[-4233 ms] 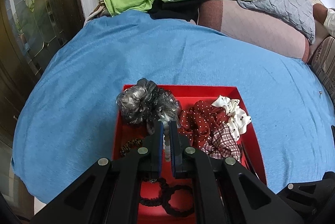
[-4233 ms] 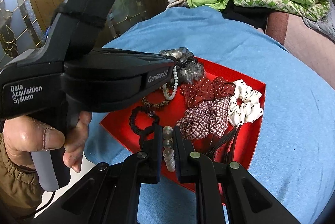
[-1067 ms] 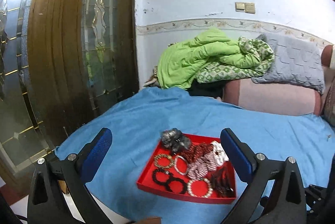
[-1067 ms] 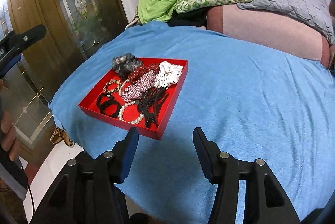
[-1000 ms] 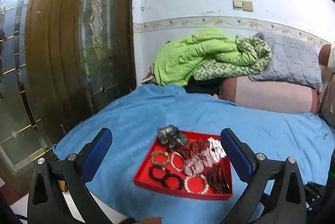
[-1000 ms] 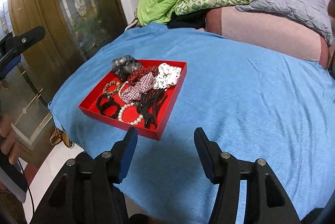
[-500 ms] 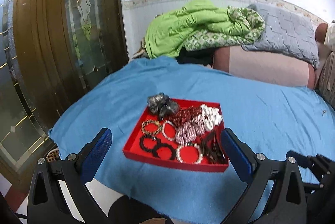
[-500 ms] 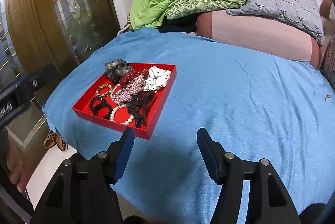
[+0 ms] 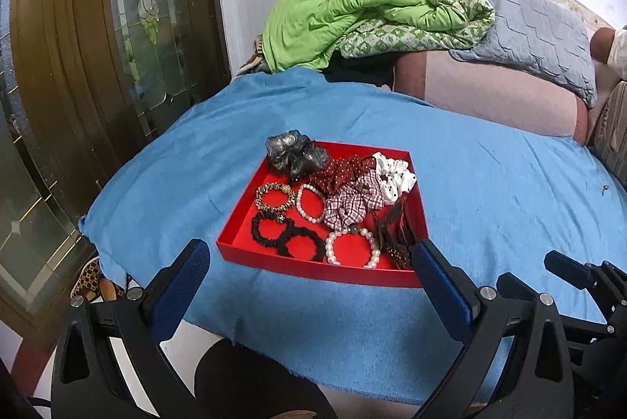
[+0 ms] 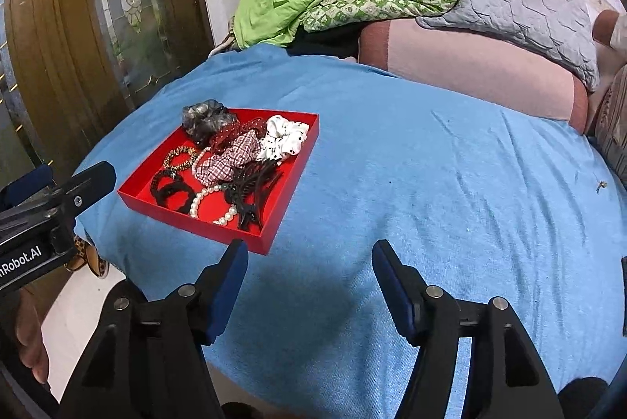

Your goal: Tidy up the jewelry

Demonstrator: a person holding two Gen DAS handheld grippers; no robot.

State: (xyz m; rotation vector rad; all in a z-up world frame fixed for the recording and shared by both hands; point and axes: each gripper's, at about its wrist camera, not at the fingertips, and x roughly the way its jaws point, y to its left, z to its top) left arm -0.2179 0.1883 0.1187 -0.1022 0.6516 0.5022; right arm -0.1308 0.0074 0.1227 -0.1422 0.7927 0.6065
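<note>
A red tray (image 9: 309, 268) (image 10: 282, 219) sits on the blue bedspread near its front left corner. It holds a grey scrunchie (image 9: 296, 154), a red dotted scrunchie (image 9: 339, 172), a plaid scrunchie (image 9: 354, 203), a white dotted scrunchie (image 9: 394, 176), pearl bracelets (image 9: 350, 246), a gold bracelet (image 9: 274, 197), black hair ties (image 9: 286, 238) and dark hair clips (image 10: 250, 187). My left gripper (image 9: 311, 256) is open and empty, held back from the tray's near edge. My right gripper (image 10: 309, 254) is open and empty, to the right of the tray above bare bedspread.
The blue bedspread (image 10: 450, 184) stretches to the right of the tray. A green blanket (image 9: 352, 15), a grey quilted pillow (image 9: 540, 23) and a pink bolster (image 9: 490, 97) lie at the back. A wooden glass-panelled door (image 9: 98, 46) stands left. Sandals (image 9: 94, 282) lie on the floor.
Both grippers, shut on bead bracelets over the tray four seconds ago, are open and empty and have drawn back. Over the last second the left view tilted down toward the tray.
</note>
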